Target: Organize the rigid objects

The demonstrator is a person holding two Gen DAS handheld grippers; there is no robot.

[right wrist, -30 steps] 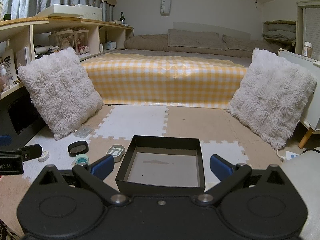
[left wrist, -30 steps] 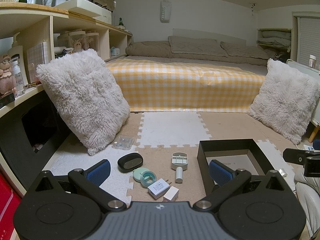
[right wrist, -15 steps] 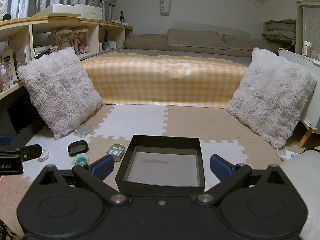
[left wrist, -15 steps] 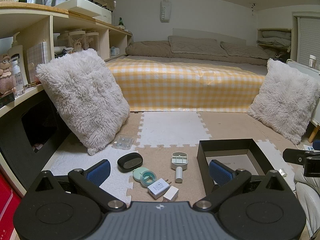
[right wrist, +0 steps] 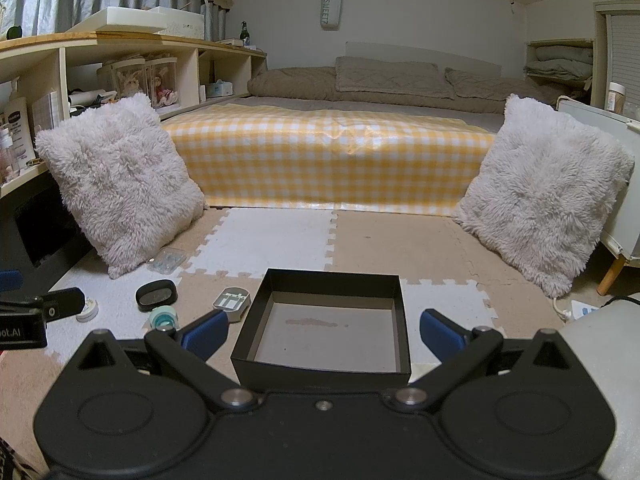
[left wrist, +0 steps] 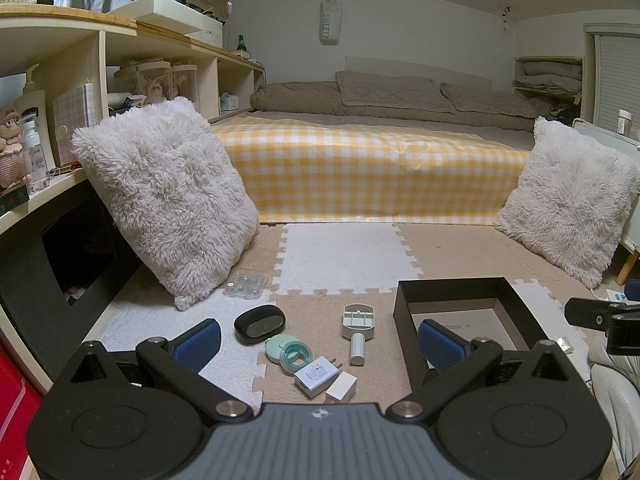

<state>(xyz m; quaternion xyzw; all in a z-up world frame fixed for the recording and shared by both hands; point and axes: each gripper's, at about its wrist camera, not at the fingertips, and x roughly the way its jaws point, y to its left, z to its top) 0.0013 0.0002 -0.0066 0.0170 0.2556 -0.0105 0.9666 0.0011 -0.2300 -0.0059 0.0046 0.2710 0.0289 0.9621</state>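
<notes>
Both jaws spread wide, I'm holding nothing w/ left gripper point(left wrist: 318, 344) or right gripper point(right wrist: 322, 330). Black box point(right wrist: 326, 278) sitting empty btwn right jaws; charger point(left wrist: 317, 375), tape point(left wrist: 294, 355), black case point(left wrist: 259, 323) waiting ahead of left. Nothing sorted yet.

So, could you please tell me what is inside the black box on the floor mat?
Nothing: the black box shows only a bare grey bottom with a faint smear. The strip behind its near wall is hidden.

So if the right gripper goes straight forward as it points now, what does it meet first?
Probably the black box: its near wall sits between the open fingers, close ahead. Depth is uncertain.
</notes>
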